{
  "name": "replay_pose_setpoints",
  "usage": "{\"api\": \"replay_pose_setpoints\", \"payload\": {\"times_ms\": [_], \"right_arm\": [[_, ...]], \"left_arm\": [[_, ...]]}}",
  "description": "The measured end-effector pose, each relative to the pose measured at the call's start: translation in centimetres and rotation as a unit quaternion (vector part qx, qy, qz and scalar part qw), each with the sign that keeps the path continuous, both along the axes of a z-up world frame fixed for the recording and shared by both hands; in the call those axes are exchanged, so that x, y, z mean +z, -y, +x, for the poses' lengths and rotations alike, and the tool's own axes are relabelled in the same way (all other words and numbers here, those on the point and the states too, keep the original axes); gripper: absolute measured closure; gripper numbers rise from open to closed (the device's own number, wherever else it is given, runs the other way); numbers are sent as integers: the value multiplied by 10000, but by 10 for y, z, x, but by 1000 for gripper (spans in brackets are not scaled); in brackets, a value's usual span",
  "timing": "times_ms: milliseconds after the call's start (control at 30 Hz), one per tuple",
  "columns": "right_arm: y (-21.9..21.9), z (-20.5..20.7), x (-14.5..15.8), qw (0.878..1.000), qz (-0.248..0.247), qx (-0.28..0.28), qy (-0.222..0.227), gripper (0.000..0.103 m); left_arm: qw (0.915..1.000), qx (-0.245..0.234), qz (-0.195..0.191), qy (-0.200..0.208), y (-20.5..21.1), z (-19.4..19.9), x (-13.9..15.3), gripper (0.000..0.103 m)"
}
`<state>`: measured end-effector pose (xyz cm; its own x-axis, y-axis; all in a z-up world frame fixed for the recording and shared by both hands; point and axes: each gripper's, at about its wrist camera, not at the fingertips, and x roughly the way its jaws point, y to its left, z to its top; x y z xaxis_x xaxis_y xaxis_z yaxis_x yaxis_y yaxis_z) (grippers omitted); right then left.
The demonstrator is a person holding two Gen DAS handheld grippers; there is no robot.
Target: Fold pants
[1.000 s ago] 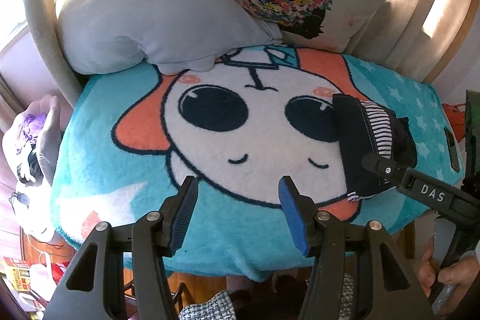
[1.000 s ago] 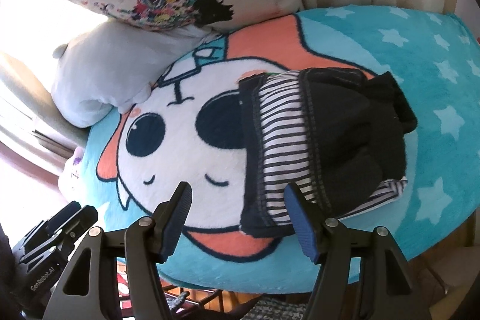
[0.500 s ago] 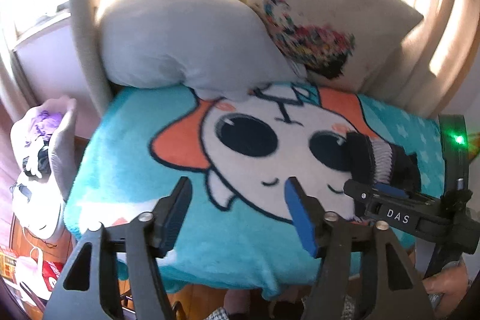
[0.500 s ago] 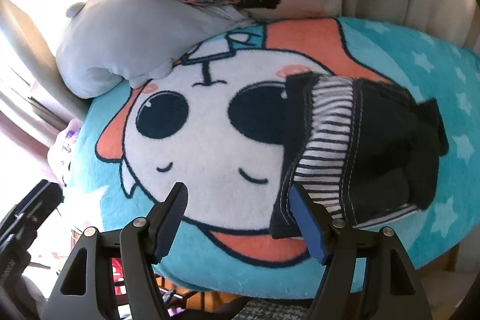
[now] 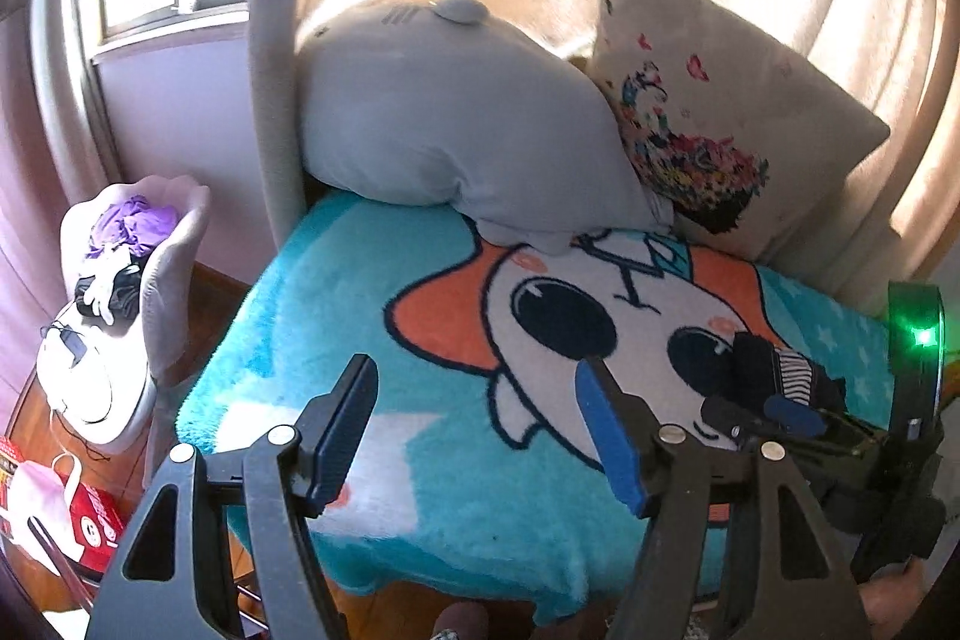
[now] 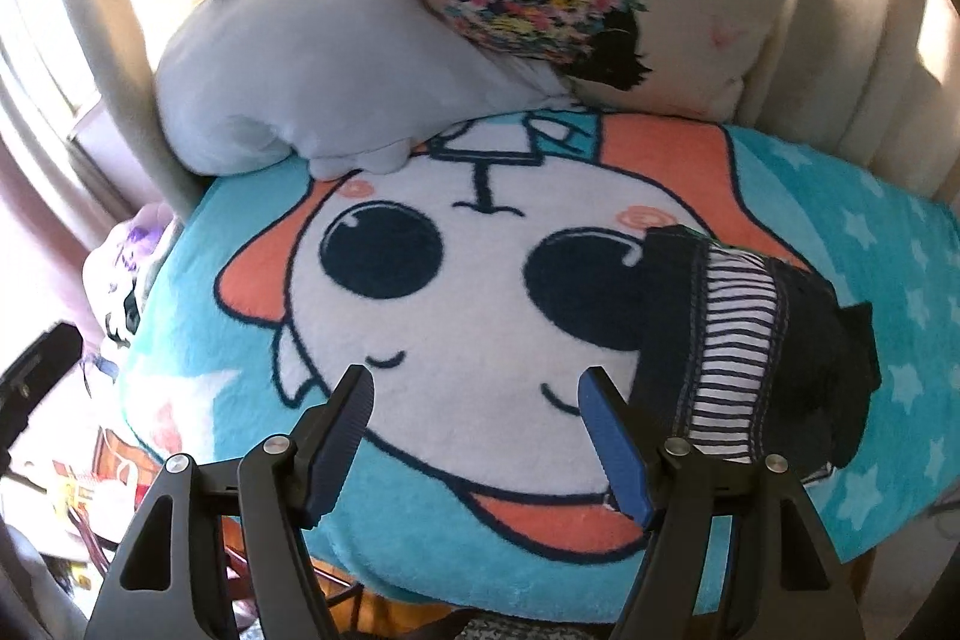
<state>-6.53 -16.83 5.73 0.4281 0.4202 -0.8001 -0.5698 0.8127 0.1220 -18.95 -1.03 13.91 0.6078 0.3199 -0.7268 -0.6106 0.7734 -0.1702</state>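
— Two grippers are in play; we start at the left. What do we record for the left gripper (image 5: 474,430)?

— We note that its jaws have just been opening and now stand spread, with nothing between them, above the blanket (image 5: 336,280).

— And the pants (image 6: 756,352)?

— We find them folded into a compact dark bundle with a striped lining showing, lying on the right part of the blanket, over the cartoon face's eye. We judge them light, soft and limp; we would take hold at the near edge of the bundle, through all layers.

— The right gripper (image 6: 477,427)?

— We note jaws that opened a little further and now stand wide, empty, with the bundle just beside the right jaw, unpinched.
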Motion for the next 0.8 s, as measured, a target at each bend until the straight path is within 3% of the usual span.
{"api": "replay_pose_setpoints", "payload": {"times_ms": [300, 500, 733, 800], "right_arm": [[-7, -10, 1, 9993, -145, 291, 160, 28], [1, -11, 6, 9969, -210, 686, 310, 28], [19, 1, 11, 9928, -254, 1105, 379, 28], [19, 2, 8, 9912, -257, 1255, 329, 28]], "left_arm": [[9989, 419, 136, 167, 4, -19, 12, 34], [9942, 962, 272, 387, 17, -30, 28, 33], [9872, 1419, 532, 500, 55, -30, 40, 20], [9848, 1511, 719, 462, 67, -30, 42, 9]]}}
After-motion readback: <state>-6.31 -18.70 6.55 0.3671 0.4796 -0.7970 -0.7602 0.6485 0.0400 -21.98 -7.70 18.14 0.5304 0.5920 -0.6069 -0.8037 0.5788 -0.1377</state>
